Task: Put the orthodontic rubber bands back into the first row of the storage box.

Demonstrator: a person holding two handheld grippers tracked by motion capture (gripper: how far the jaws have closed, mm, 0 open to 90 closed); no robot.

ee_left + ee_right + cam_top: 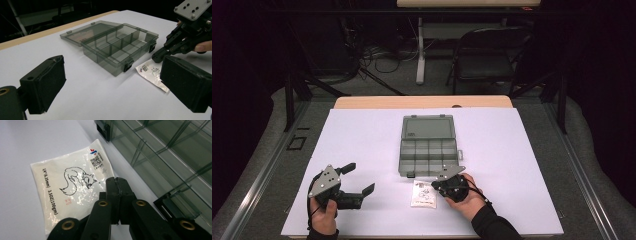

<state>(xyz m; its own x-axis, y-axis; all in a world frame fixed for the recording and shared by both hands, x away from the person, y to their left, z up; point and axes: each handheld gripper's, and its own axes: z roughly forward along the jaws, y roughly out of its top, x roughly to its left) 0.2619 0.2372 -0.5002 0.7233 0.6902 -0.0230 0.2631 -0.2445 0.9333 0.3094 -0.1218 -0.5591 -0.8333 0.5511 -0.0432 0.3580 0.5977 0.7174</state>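
Two jaws of right gripper (116,185) pressed flat together on near edge of white packet (72,187); whether film is caught between them, cannot tell. Packet flat on surface (362,135), just in front of open grey organizer box (428,150), beside its front latch. Long axis running away from the box, printed fox facing up. Right hand (464,192) right at it. Left gripper (357,182) well off to the left, jaws spread wide, empty, pointing toward box.

Dark room, folding chair (488,55), cables on floor (379,55)
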